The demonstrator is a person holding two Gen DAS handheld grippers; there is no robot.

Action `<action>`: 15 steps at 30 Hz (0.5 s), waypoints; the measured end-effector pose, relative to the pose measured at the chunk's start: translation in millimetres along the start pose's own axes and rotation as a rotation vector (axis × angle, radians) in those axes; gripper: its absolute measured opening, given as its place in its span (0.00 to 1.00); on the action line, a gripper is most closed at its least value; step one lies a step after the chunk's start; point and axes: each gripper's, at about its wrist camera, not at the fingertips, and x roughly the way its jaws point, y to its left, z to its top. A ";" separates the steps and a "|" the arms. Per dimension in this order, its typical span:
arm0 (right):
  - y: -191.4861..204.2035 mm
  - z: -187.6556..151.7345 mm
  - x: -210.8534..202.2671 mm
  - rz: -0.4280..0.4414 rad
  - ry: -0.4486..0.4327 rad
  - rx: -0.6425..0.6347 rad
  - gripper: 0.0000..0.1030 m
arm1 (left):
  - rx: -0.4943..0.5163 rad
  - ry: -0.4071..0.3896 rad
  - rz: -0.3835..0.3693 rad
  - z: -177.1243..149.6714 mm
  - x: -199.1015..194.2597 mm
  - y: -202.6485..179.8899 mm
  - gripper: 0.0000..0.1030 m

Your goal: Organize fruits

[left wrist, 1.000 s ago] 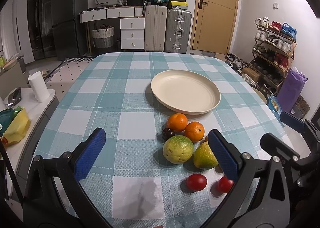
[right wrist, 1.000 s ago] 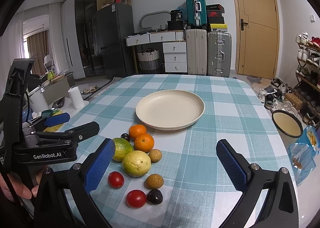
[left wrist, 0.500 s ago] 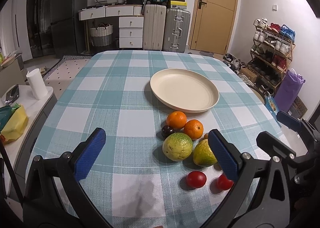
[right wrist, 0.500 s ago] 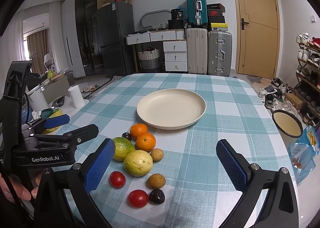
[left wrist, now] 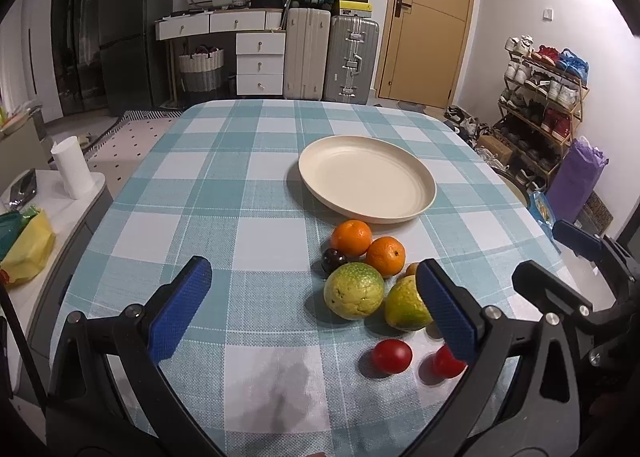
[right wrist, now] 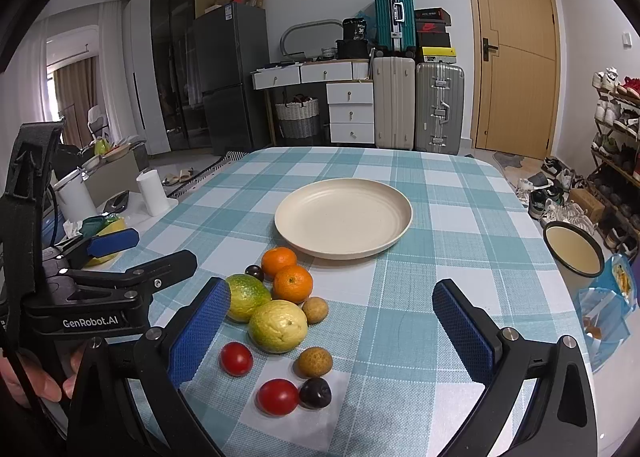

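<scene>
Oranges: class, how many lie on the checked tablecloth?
2. One orange sits nearest the plate; the second orange touches it on the near side, beside the green fruit. Gripper fingers may hide more fruit.

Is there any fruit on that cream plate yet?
No. The cream plate is bare, and the two oranges and other fruit lie beside it on the checked tablecloth.
</scene>
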 end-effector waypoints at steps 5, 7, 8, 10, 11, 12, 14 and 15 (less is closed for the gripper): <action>0.5 0.0 0.3 -0.001 0.002 -0.001 1.00 | 0.000 0.008 -0.009 -0.7 1.9 1.8 0.99; 1.2 -0.4 0.0 0.000 0.001 0.000 1.00 | -0.003 0.016 -0.016 -1.4 3.5 1.9 0.99; 1.4 -0.1 0.0 0.000 0.000 0.000 1.00 | -0.006 0.021 -0.018 -1.6 4.4 2.1 0.99; 1.3 -0.2 0.1 -0.001 0.001 -0.001 1.00 | -0.016 0.030 -0.025 -2.1 5.9 4.3 0.99; 1.6 0.4 0.4 -0.002 0.001 -0.002 1.00 | -0.019 0.033 -0.031 -2.2 6.6 4.7 0.99; 2.3 0.5 0.2 -0.003 0.000 -0.003 1.00 | -0.021 0.036 -0.035 -2.3 7.1 5.5 0.99; 3.3 0.1 -0.6 -0.005 -0.002 -0.003 1.00 | -0.024 0.044 -0.044 -3.2 8.6 6.0 0.99; 3.5 -0.8 -1.5 -0.005 -0.003 -0.002 1.00 | -0.026 0.047 -0.051 -3.5 9.1 6.5 0.99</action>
